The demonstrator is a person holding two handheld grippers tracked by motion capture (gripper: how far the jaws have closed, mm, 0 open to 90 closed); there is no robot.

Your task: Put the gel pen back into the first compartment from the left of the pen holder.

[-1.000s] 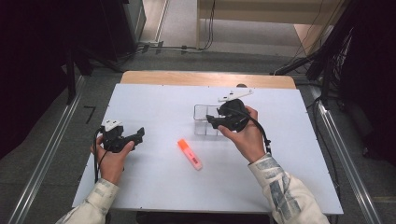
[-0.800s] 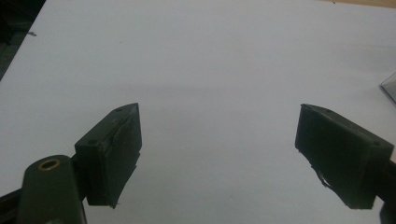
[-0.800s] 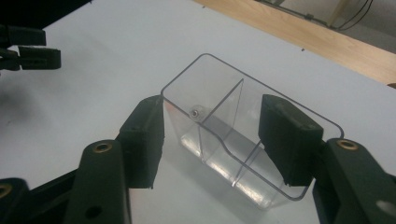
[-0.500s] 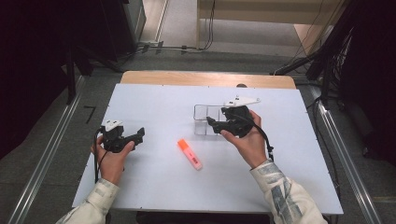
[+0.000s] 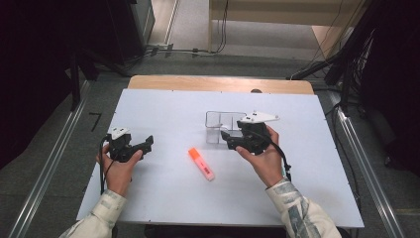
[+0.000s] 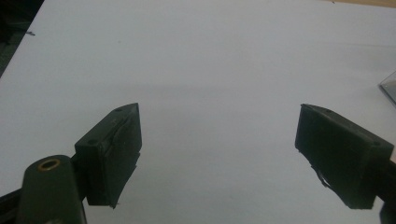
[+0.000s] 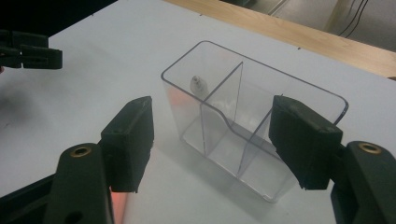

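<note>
Right gripper had just been opening, jaws apart beside the clear box. Left gripper gaped empty. Highlighter lay at seven o'clock from the box.

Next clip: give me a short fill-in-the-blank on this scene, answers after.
1. The marker on the table is ____ in colour.
2. The clear bin is split by a ____.
3. The right claw has its jaws ____, astride the bin.
4. Between the left claw's jaws lies ____.

Answers: orange; divider; open; nothing
</note>
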